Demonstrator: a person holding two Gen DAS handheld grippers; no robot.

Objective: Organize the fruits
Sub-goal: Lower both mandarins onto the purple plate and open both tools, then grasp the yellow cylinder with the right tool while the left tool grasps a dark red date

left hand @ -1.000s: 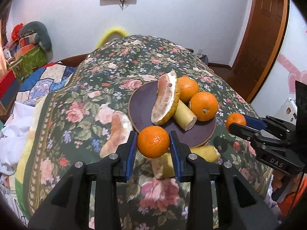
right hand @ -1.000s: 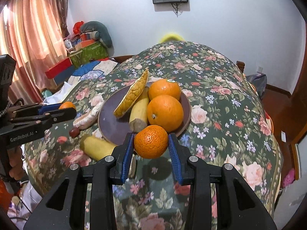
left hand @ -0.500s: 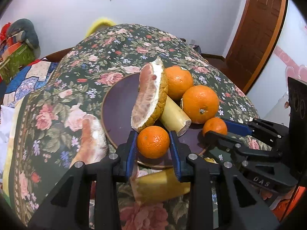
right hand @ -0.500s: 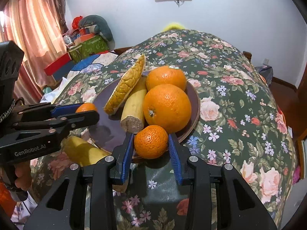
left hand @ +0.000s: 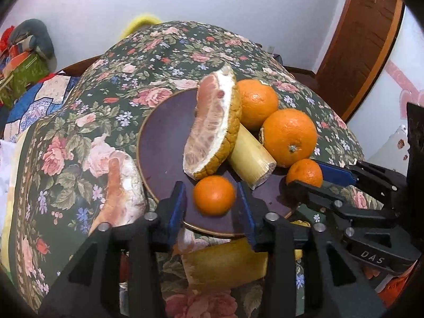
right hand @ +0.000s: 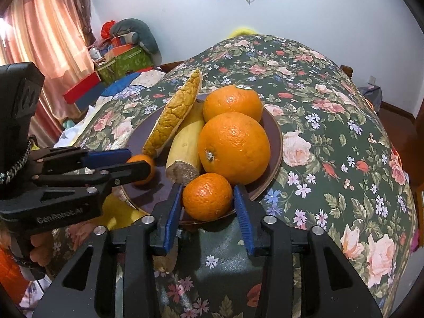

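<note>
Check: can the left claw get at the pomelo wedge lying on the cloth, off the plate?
Probably yes. The pomelo wedge lies bare on the cloth just left of the left claw, whose jaws are opening around a small orange.

Floral tablecloth [right hand: 331, 122], pink curtain [right hand: 50, 31]

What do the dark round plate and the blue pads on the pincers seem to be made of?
The plate looks like glossy glazed ceramic or lacquered wood, I can't tell which: dark purple-brown, smooth, with a thin golden rim. The blue pads look like ribbed rubber or soft plastic, matte, with fine grooves across them.
</note>
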